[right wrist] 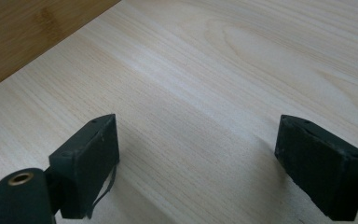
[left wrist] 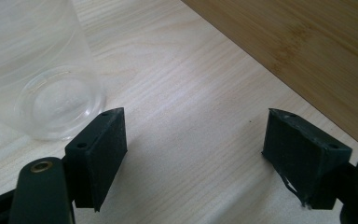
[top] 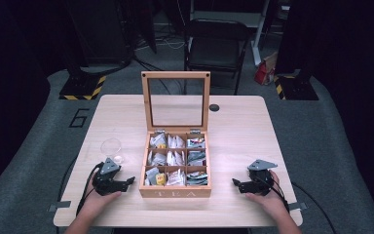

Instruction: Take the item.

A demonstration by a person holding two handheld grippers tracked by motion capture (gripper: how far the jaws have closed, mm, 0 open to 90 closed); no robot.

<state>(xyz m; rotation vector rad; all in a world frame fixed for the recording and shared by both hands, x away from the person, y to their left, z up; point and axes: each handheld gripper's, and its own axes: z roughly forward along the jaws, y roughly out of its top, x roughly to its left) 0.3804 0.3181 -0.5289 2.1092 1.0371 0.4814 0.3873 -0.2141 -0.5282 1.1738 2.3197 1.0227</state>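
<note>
On the table (top: 233, 122), mid-scene, the tea box (top: 175, 161) sat with its lid up and all nine slots full of bags. The cup (top: 111, 147) stood empty just left of it. So nothing looked started yet; I'd guess a bag still had to go into the cup. Both hands rested low at the near edge, either side of the box. Left gripper (top: 129, 181) and right gripper (top: 236, 183) pointed inward, jaws wide apart, holding nothing.
</note>
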